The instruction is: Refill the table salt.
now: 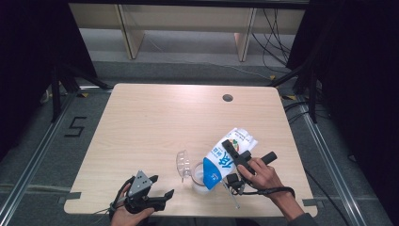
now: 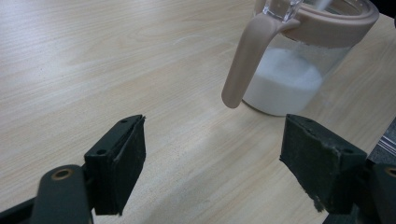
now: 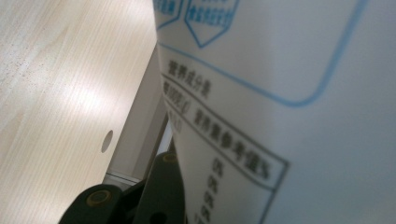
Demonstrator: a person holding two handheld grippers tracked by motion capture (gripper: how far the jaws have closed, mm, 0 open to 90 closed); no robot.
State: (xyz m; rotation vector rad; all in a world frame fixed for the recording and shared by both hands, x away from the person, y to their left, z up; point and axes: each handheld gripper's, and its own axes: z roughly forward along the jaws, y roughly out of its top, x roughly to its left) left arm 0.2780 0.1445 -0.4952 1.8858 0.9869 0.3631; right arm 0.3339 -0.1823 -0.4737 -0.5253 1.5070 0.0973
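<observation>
1. At the near edge of the table (image 1: pixel 155 113), right of centre: right gripper (image 1: pixel 234 153) is clamped on a blue-and-white milk carton (image 1: pixel 225 159), jaws closed against its sides.
2. Carton is tipped over, top end down toward the mouth of a clear jug (image 1: pixel 200 178); bottom end points up and away from the person.
3. Jug stands on the table just left of the right hand (image 1: pixel 263 175). Beige rim and handle (image 2: pixel 245 58), white liquid in the bottom part (level well under the rim).
4. Right gripper view: carton's printed side panel (image 3: pixel 289 112) sits right up against the lens, one black jaw beside it at the bottom.
5. Left gripper (image 1: pixel 157 190) is at the near left edge, held in the left hand (image 1: pixel 127 214), jaws wide apart, nothing between them.
6. Left gripper view: pads (image 2: pixel 123 163) hover over bare wood, aimed toward the jug (image 2: pixel 299 60), not touching it.
</observation>
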